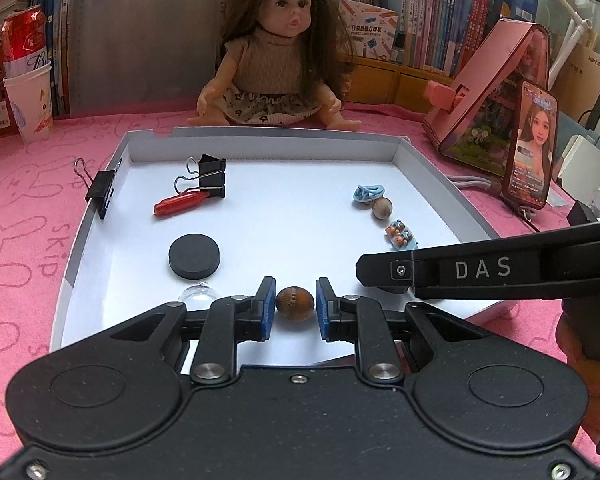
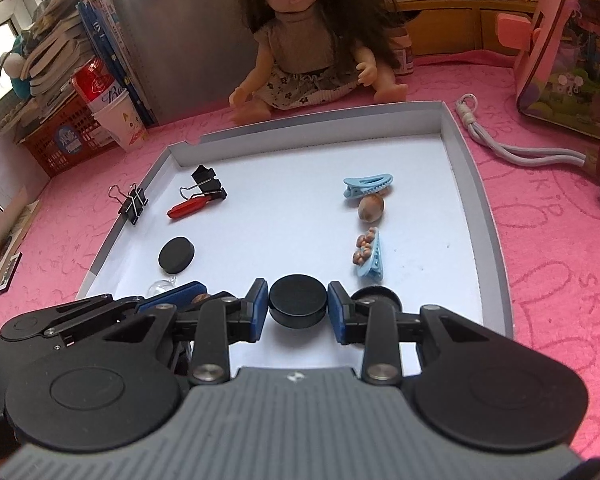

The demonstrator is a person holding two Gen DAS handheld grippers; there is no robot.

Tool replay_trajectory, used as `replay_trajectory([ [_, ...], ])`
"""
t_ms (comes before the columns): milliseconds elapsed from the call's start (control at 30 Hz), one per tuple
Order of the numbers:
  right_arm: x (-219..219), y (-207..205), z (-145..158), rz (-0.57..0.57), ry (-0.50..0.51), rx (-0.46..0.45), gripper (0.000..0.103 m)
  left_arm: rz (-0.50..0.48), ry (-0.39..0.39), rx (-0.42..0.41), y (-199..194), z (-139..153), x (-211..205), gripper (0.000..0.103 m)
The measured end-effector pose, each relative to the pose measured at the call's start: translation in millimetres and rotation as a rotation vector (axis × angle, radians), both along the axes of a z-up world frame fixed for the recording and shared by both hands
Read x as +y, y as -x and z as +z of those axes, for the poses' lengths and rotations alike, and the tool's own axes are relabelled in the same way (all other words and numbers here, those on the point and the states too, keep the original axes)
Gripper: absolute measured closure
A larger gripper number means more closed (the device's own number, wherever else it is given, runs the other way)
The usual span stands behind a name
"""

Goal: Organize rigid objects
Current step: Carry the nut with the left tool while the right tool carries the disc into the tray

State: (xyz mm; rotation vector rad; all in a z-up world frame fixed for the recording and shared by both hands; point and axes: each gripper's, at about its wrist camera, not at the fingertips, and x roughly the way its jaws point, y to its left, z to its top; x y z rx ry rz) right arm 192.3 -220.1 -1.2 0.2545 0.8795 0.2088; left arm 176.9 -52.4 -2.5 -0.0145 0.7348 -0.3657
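A white shallow tray [image 1: 424, 168] [image 2: 480, 184] holds the objects. My left gripper [image 1: 295, 306] has a brown nut-like ball [image 1: 295, 303] between its blue pads, the pads touching or nearly touching it. My right gripper [image 2: 298, 306] has a black puck [image 2: 298, 305] between its pads, close on both sides. A second black puck [image 1: 194, 255] [image 2: 176, 255] lies at the left. A red-handled tool [image 1: 180, 203] and a black binder clip [image 1: 212, 176] lie at the back left. Blue hair clips [image 2: 367, 185] [image 2: 370, 256] and a brown nut [image 2: 371, 207] lie at the right.
A second binder clip [image 1: 102, 190] is clamped on the tray's left wall. A clear dome [image 1: 198, 294] lies by the left gripper. A doll [image 1: 278, 60] sits behind the tray. A cup and can [image 1: 28, 80] stand far left; a phone [image 1: 530, 144] and pink house at right.
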Motion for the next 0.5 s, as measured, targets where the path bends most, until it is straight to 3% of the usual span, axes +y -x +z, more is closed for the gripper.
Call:
replay_trajectory([
  [100,0,1,0,0.005,-0.002,-0.004,0.061,-0.005,0.002,-0.001,1,1,0,0.082],
  [233,0,1,1,-0.001,0.006,-0.017,0.047,-0.012,0.005,-0.002,2,2,0,0.075],
  [500,-6,13,12,-0.002,0.011,-0.073,0.039,-0.012,0.019,-0.023,15,12,5,0.062],
])
